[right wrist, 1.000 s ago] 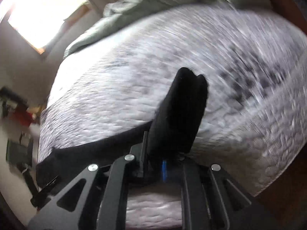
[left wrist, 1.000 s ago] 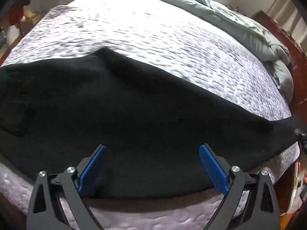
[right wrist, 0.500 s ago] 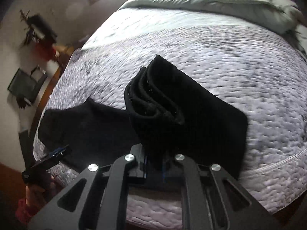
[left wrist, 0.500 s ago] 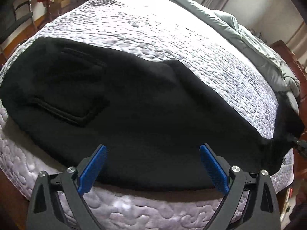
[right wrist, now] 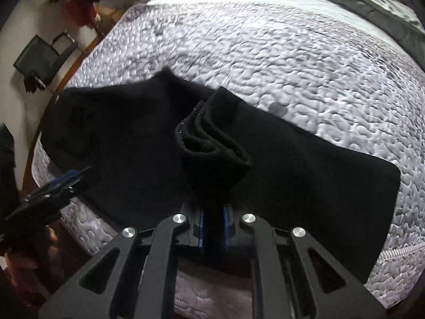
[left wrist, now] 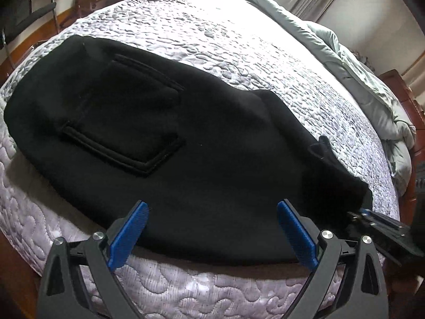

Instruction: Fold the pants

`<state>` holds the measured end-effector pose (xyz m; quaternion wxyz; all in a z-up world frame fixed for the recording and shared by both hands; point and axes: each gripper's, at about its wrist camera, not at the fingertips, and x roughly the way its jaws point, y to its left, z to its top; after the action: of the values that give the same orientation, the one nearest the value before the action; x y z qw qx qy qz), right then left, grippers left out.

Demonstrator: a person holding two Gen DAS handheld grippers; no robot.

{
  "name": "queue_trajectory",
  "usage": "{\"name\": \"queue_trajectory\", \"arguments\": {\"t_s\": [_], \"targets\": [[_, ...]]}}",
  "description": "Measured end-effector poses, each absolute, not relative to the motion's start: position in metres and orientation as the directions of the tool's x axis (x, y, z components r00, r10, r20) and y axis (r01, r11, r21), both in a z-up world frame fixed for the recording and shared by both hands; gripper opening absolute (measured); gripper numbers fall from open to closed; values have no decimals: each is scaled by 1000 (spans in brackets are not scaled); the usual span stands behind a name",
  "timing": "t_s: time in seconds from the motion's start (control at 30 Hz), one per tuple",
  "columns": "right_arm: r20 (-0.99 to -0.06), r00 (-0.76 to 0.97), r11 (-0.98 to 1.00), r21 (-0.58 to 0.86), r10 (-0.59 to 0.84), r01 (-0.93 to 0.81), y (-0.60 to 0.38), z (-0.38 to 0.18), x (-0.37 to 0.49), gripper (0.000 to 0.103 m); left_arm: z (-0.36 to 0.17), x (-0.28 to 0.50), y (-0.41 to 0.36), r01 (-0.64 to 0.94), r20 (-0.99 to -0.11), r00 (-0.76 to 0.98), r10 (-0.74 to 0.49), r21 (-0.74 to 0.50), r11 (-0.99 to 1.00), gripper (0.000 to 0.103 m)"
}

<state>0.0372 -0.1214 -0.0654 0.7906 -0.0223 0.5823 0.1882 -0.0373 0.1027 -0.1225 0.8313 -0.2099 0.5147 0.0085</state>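
1. Black pants [left wrist: 202, 143] lie spread across the near edge of a quilted mattress [left wrist: 239, 53], seat side up, with a patch back pocket [left wrist: 124, 122] showing ahead and to the left of the left gripper's jaws.
2. Left gripper [left wrist: 212, 228] hovers over the near hem of the fabric with its blue pads [left wrist: 127, 236] spread wide apart. Nothing sits between them; the cloth lies beyond and below the tips.
3. Right gripper [right wrist: 213, 212] has its jaws pinched nearly together on a bunched stack of the leg ends [right wrist: 212, 143], which stands up directly in front of the pads in several layers.
4. From that pinch, one folded length of the pants trails away to the right of the jaws, and the waist section [right wrist: 111, 133] lies to the left of them.
5. Judged from this layout, the step in hand is the lengthwise fold: carrying the leg ends over toward the waist.
6. The next move seems to call for lowering the held ends flat onto the upper part, lining up the edges, then letting go, while the open left gripper may steady or smooth the layers.
7. A rumpled grey duvet [left wrist: 372, 79] lies at the far side of the bed, well apart from both grippers.
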Motion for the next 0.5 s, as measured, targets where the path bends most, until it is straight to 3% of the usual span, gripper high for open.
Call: {"name": "queue_trajectory", "arguments": {"t_s": [0.1, 0.2, 0.23, 0.27, 0.37, 0.5], "targets": [[-942, 221, 929, 171, 251, -328, -114, -82, 37, 11, -122, -37, 101, -227, -866, 462, -192, -324, 918, 98], [-945, 185, 913, 188, 268, -361, -108, -95, 32, 37, -123, -34, 97, -214, -875, 444, -193, -313, 925, 98], [-934, 176, 897, 226, 310, -380, -107, -92, 28, 54, -123, -33, 96, -209, -876, 440, -199, -315, 926, 98], [-919, 155, 877, 280, 363, -391, -109, -88, 24, 58, -122, -32, 94, -202, -876, 433, -213, -324, 924, 98], [-855, 119, 817, 429, 505, -385, -126, -72, 14, 57, -123, -30, 90, -193, -865, 414, -284, -388, 901, 98], [-846, 213, 850, 406, 489, -336, -173, -48, -1, 58, -127, -20, 72, -160, -848, 377, -374, -457, 875, 98]]}}
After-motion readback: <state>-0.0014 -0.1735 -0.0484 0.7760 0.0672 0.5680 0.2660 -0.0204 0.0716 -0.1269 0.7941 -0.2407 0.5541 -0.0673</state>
